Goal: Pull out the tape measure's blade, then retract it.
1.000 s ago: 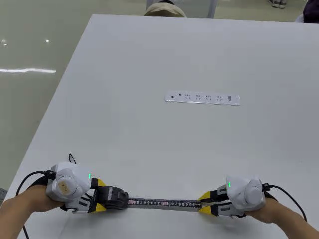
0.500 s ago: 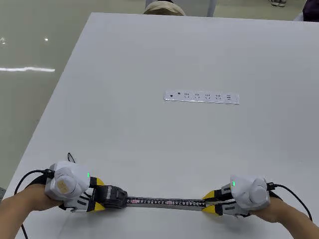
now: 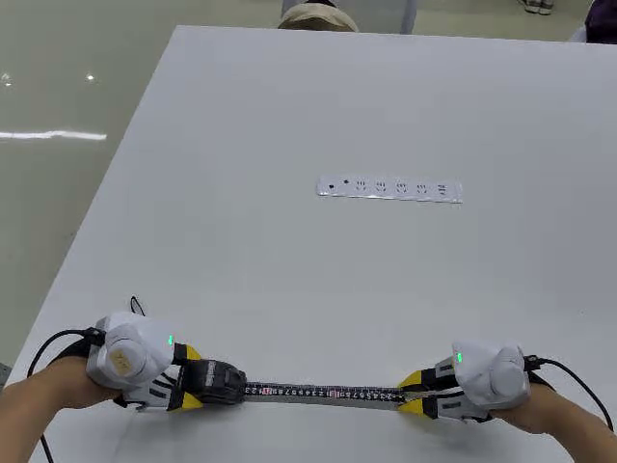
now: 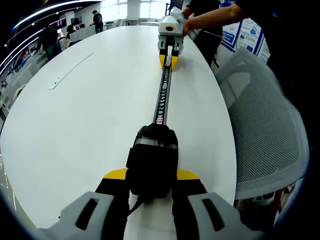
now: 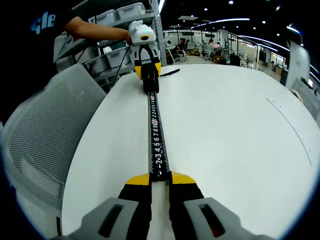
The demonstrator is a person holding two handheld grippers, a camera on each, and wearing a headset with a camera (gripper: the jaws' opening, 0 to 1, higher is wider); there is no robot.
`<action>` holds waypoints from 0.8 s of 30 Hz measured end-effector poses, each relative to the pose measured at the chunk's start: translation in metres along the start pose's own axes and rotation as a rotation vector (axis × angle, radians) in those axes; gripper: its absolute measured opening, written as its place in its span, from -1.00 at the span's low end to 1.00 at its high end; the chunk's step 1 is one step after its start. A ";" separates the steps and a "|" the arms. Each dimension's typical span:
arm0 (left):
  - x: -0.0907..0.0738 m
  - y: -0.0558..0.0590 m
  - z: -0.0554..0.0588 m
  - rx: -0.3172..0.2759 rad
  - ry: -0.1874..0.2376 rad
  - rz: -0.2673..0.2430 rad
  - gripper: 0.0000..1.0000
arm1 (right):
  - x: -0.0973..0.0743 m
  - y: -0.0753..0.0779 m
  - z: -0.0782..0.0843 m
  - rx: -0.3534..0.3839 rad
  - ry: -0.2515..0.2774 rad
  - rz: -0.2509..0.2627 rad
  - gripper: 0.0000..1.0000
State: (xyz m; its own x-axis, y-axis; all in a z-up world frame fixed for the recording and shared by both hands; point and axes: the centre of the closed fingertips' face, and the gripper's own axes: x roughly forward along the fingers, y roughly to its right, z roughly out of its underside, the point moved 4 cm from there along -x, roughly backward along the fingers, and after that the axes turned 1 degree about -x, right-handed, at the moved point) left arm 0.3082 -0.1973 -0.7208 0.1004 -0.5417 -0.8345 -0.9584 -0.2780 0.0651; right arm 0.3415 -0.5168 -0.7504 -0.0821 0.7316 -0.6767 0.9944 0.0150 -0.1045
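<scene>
Left claw [image 3: 198, 378] clamped on tape measure [image 3: 224, 382], right claw [image 3: 410, 393] clamped on blade [image 3: 328, 393] tip, both level, facing each other

The table [image 3: 289, 145] is showing a smooth, matt white top. On the table, the tape measure's case [image 4: 152, 160] is looking like matt black plastic with one shiny band — its blade [image 5: 155, 135] is reading as thin printed metal. Beside the table, the floor [image 3: 58, 116] is gleaming glossily and a chair [image 4: 265, 125] is showing grey mesh.
</scene>
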 end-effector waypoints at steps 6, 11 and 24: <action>0.000 0.000 0.000 0.000 0.001 0.001 -0.43 | -0.002 0.000 0.002 0.002 -0.004 0.002 -0.80; 0.000 0.000 0.001 0.000 0.002 0.002 -0.43 | -0.004 0.000 0.003 0.003 -0.007 0.003 -0.80; 0.000 0.000 0.000 0.000 0.001 0.003 -0.43 | -0.010 0.001 0.010 0.007 -0.021 0.012 -0.80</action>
State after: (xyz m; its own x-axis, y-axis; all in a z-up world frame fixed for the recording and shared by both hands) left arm 0.3082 -0.1974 -0.7207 0.0981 -0.5430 -0.8340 -0.9586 -0.2767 0.0674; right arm 0.3425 -0.5311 -0.7506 -0.0718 0.7173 -0.6931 0.9948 0.0016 -0.1015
